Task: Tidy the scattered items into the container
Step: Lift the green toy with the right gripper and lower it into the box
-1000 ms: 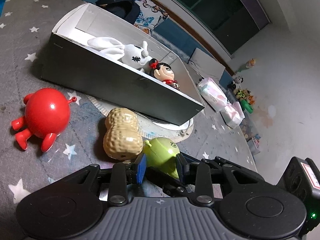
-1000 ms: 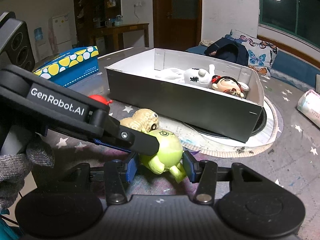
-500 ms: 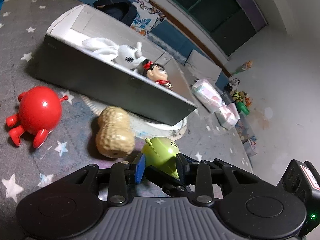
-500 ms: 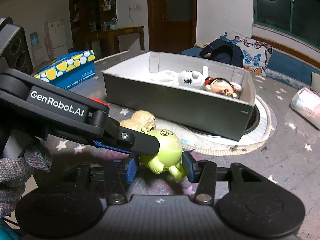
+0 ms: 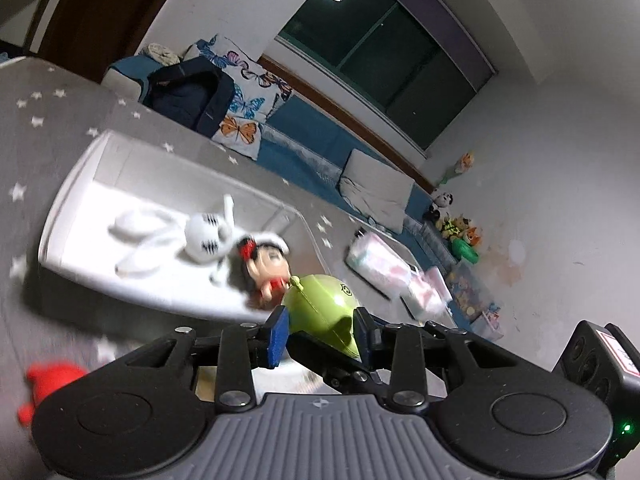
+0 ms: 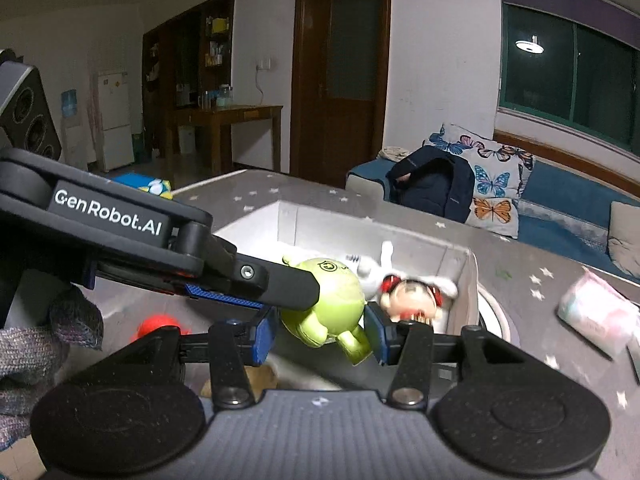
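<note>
Both grippers are shut on one green round toy (image 5: 324, 308), which also shows in the right wrist view (image 6: 328, 308). My left gripper (image 5: 320, 332) and my right gripper (image 6: 320, 334) hold it in the air above the near wall of the grey box (image 5: 68, 200). The box (image 6: 460, 264) holds a white plush rabbit (image 5: 200, 236) and a black-haired doll (image 5: 266, 264). A red round toy (image 5: 52, 380) lies on the star-patterned table at lower left. A tan peanut toy (image 6: 264, 376) peeks out below the right gripper.
A wrapped tissue pack (image 5: 380, 260) lies on the table right of the box. A blue and yellow carton (image 6: 152, 186) stands at the far left. A sofa with a dark backpack (image 6: 432, 188) is behind the table.
Both grippers have lifted the green toy off the table and carried it up toward the box. The red toy and the peanut have stayed on the table.
</note>
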`<action>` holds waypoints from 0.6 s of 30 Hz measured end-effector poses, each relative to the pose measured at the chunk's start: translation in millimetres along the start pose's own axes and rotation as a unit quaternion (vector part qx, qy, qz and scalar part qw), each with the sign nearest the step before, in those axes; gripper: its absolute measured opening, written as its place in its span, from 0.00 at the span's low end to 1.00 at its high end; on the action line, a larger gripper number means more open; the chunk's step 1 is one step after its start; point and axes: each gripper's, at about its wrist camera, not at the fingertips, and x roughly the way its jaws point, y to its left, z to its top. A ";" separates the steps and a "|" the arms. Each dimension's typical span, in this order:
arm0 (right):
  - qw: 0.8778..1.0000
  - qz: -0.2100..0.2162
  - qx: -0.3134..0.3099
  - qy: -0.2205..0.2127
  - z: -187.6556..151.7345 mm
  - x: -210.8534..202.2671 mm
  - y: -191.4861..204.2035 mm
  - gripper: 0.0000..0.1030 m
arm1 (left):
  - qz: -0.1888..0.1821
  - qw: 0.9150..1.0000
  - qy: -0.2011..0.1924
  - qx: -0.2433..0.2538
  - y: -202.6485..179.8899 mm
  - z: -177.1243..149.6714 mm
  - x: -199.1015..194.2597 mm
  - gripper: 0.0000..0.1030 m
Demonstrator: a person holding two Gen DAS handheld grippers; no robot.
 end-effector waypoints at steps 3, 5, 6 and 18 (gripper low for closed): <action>1.000 0.005 0.003 0.010 14.5 22.5 -7.6 0.46 | 0.011 1.000 0.005 -0.002 9.0 20.1 15.5 0.37; 1.000 0.011 0.005 0.023 22.2 39.9 -13.9 0.46 | 0.019 1.000 0.014 -0.011 17.9 30.6 25.2 0.37; 0.999 0.014 0.007 0.029 24.5 47.0 -16.7 0.46 | 0.022 0.999 0.020 -0.017 23.3 35.7 31.5 0.37; 0.987 0.062 0.074 0.129 30.7 122.2 -56.1 0.46 | 0.038 0.992 0.089 -0.082 77.6 57.4 86.6 0.37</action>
